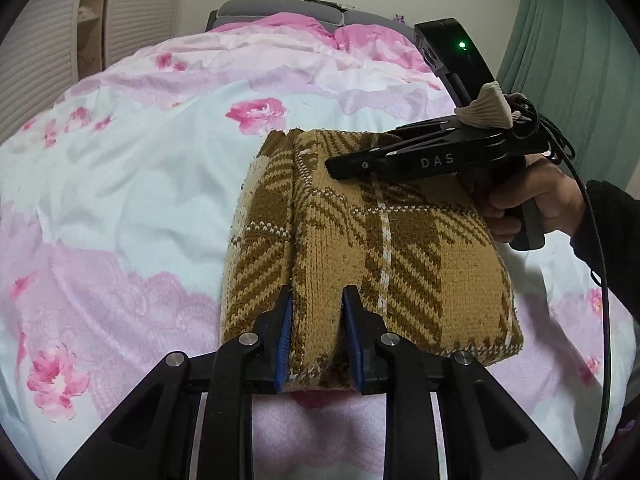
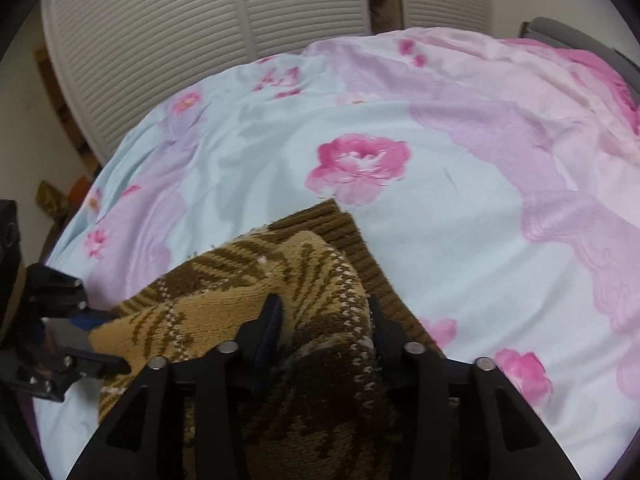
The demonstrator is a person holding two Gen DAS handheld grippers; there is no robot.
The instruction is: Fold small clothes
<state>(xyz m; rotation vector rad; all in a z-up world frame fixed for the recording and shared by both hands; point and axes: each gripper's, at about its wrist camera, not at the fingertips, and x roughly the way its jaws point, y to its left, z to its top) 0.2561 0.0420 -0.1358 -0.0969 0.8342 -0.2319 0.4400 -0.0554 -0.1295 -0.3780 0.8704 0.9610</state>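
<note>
A tan and brown plaid knitted garment (image 1: 360, 240) lies folded on the bed. My left gripper (image 1: 318, 328) is shut on its near edge, with the blue pads pressing the knit. My right gripper (image 2: 324, 320) is shut on a bunched fold of the same garment (image 2: 224, 300) at its far side. In the left wrist view the right gripper (image 1: 340, 168) reaches in from the right over the garment's far edge. In the right wrist view the left gripper (image 2: 92, 336) shows at the left, holding the garment's other end.
The bed is covered by a floral quilt (image 1: 132, 184) in pale blue and pink, also in the right wrist view (image 2: 460, 184). Pink pillows (image 1: 360, 40) lie at the headboard. Louvred wardrobe doors (image 2: 200, 40) stand beyond the bed, and a green curtain (image 1: 568, 40) hangs at the right.
</note>
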